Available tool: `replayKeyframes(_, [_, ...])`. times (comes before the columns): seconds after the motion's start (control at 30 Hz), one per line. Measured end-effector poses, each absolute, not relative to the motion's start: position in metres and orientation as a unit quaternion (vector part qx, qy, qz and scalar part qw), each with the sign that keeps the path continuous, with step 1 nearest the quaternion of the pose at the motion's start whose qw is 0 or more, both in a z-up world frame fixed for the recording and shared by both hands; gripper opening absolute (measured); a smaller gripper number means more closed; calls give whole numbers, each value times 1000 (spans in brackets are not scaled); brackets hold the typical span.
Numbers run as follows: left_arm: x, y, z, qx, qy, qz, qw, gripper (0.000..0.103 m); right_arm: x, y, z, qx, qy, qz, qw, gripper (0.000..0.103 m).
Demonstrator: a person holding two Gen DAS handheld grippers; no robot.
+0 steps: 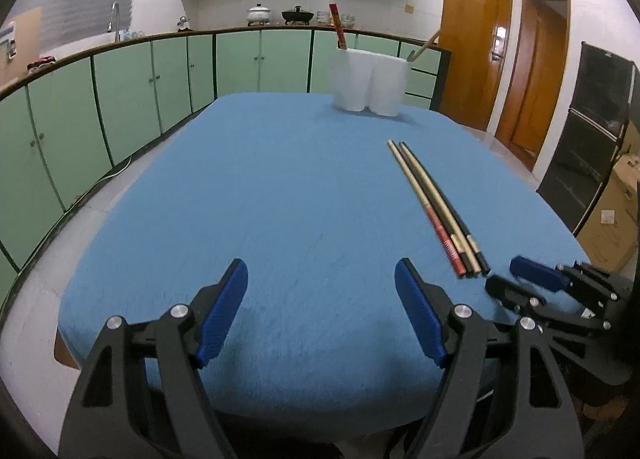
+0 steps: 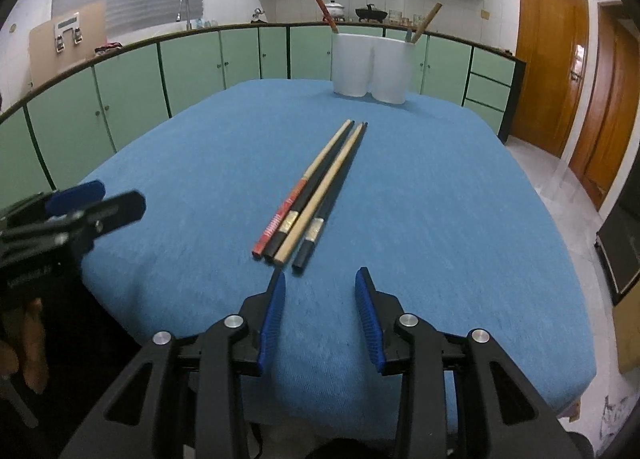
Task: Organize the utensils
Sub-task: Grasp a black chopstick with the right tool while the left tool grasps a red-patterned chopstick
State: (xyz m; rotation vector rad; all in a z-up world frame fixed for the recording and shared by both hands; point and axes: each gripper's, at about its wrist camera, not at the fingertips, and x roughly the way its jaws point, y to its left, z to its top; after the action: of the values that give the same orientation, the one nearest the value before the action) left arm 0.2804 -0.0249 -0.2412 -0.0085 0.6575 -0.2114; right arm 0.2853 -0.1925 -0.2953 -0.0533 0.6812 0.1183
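Four chopsticks (image 2: 316,195) lie side by side, touching, on the blue tablecloth (image 2: 440,219), their thick butt ends just ahead of the right gripper (image 2: 320,315) and their thin tips pointing away toward the white two-compartment holder (image 2: 372,67) at the table's far edge. They look light, stiff and smooth, likely to roll or slip; a pinch across one near its thicker butt end seems safest. The right gripper is partly open and empty, its jaws astride the line of the bundle. The left gripper (image 1: 320,311) hangs wide open over bare cloth, holding nothing, with the chopsticks off to its right.
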Motion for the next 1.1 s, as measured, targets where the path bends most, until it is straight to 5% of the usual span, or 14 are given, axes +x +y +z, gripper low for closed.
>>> replayKeyframes(0.2, [275, -27, -245, 1, 319, -110, 941, 74, 291, -192, -298, -30, 323, 44, 945, 36])
replayKeyframes(0.43, [267, -43, -248, 10, 319, -121, 940, 74, 294, -196, -299, -33, 317, 37, 947, 8])
replayKeyframes(1.1, [284, -103, -266, 48, 330, -126, 934, 71, 291, -256, -298, 28, 321, -9, 946, 6])
